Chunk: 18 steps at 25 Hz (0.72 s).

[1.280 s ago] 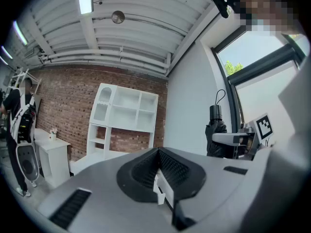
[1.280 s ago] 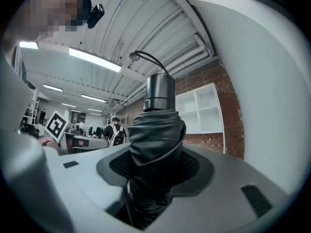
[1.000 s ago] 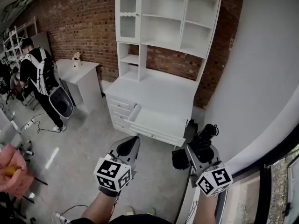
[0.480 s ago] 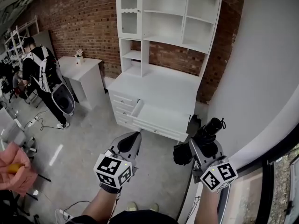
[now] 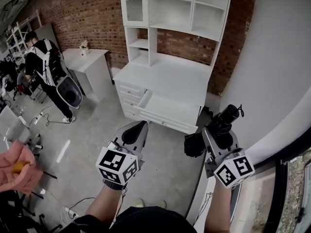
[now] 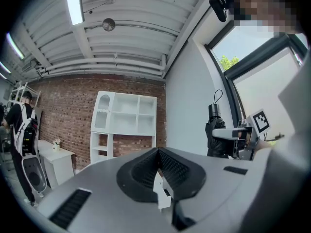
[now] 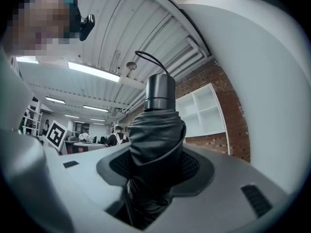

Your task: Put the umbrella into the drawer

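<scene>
Nearest you, your right hand-held gripper [image 5: 214, 139] is clamped around the folded black umbrella [image 5: 224, 122]. Its handle end points ahead, probably so it can slide in lengthwise. Your left hand-held gripper [image 5: 137, 129] is just beside it, jaws together and empty, free to help. Farther off, the drawer [image 5: 167, 109] stands pulled open, well apart from the umbrella.

The umbrella [image 7: 155, 140] is showing creased matt black cloth. The right gripper [image 7: 155, 171] is looking like smooth grey plastic, pads [image 7: 189, 165] ribbed matt black. At twelve o'clock, a smooth white cabinet [image 5: 165, 79] is fronting rough brick [image 5: 77, 18].
</scene>
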Each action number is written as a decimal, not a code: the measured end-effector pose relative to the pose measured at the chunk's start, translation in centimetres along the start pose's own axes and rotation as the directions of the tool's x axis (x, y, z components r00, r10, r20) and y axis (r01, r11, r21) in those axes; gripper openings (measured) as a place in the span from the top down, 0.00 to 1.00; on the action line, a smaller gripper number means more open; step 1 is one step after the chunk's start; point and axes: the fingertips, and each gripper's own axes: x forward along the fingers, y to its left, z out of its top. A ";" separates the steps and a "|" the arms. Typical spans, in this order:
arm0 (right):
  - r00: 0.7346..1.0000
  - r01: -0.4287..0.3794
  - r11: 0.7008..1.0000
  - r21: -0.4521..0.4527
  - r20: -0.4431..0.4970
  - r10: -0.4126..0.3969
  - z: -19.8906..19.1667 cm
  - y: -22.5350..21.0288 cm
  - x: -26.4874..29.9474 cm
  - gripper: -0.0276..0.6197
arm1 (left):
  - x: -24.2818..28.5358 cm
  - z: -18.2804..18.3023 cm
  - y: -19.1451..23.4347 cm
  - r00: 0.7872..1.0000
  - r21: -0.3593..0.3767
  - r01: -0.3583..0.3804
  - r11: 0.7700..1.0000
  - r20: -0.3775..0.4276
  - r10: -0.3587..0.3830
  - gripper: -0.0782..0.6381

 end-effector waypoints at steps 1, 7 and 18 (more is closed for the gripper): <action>1.000 -0.003 1.000 -0.003 0.000 0.003 0.0 -0.2 -0.1 0.66 | 0.1 0.1 -0.1 1.000 0.009 -0.005 1.000 0.000 0.005 0.88; 1.000 -0.024 1.000 -0.014 0.006 0.024 0.0 -1.6 -0.8 0.66 | 0.9 0.6 -0.9 0.999 0.024 -0.033 0.999 0.008 0.033 0.88; 1.000 -0.018 1.000 -0.008 0.021 0.019 0.3 -4.1 -1.0 0.66 | 2.8 0.4 -1.9 0.999 0.017 -0.040 0.999 0.011 0.040 0.88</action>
